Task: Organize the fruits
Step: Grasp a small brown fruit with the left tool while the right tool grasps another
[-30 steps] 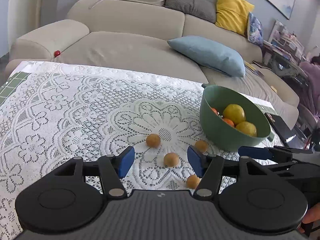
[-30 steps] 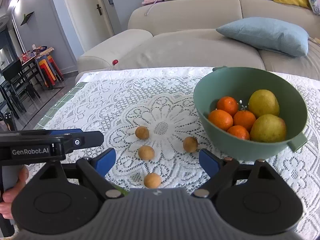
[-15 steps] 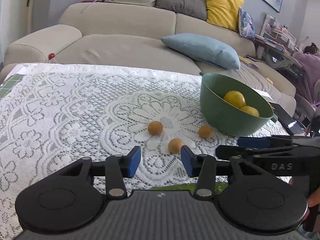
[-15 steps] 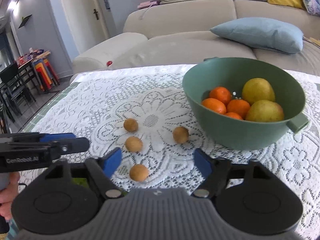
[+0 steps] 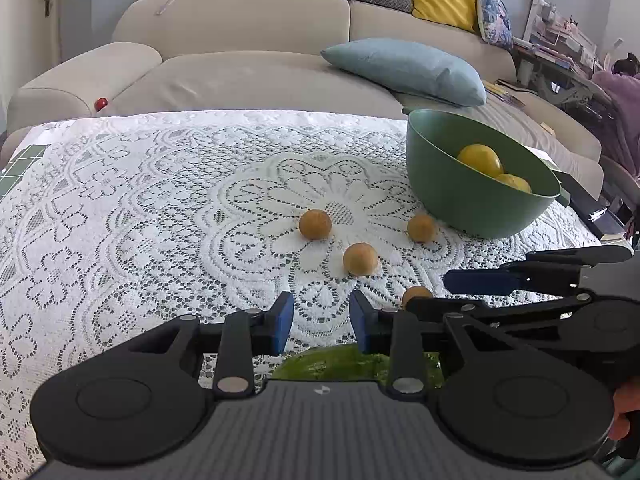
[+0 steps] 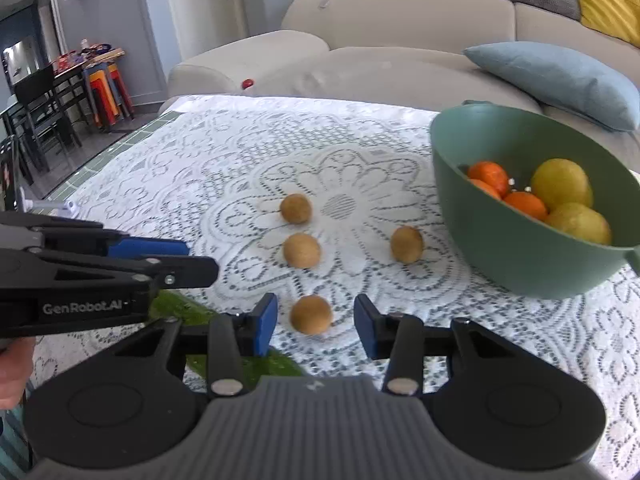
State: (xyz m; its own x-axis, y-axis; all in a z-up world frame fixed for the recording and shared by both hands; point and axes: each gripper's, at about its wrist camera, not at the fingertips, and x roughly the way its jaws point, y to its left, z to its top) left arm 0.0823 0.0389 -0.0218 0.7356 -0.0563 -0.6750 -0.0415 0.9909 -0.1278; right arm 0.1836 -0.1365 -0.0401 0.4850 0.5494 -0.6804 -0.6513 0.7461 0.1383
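Several small brown round fruits lie on the lace tablecloth; the nearest one (image 6: 311, 314) sits between my right gripper's (image 6: 315, 326) open fingers, apart from both pads. Others lie further off (image 6: 302, 250), (image 6: 296, 208), (image 6: 407, 244). A green bowl (image 6: 516, 256) at the right holds oranges (image 6: 524, 205) and yellow pears (image 6: 562, 184). My left gripper (image 5: 321, 322) is open and empty, low over the cloth, with a green fruit (image 5: 340, 364) just under it. In the left view the bowl (image 5: 460, 196) and the brown fruits (image 5: 360, 258) lie ahead, and the right gripper (image 5: 480, 282) reaches in from the right.
A beige sofa (image 5: 248, 52) with a blue cushion (image 5: 404, 68) stands behind the table. A small red ball (image 5: 101, 102) lies on the sofa. Chairs and a dining table (image 6: 60, 92) stand at the far left. The table's left edge shows green tiles (image 5: 20, 164).
Both grippers have dropped lower and moved forward. My right gripper's fingers have narrowed and now bracket the nearest brown fruit. My left gripper's fingers have narrowed too.
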